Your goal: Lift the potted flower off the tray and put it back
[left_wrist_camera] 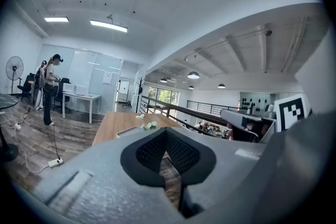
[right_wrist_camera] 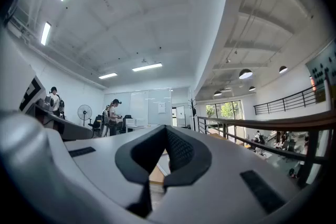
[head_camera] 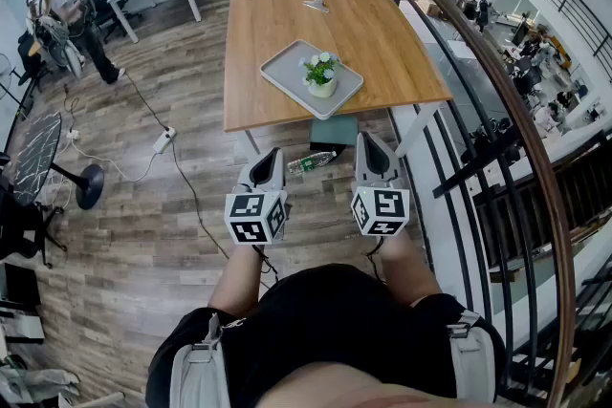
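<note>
- Potted flower (head_camera: 320,75) sits on the tray (head_camera: 285,70). By my read, lift and return are both still to do.
- My left tongs (head_camera: 272,158) and right tongs (head_camera: 372,148) are clenched, empty, well short of the tray.

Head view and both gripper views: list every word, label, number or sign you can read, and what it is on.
No text is readable.
Marker cubes: square black-and-white patterns, no words.
Bottle label: too small to read.
Sheet on glass wall: blurred.
</note>
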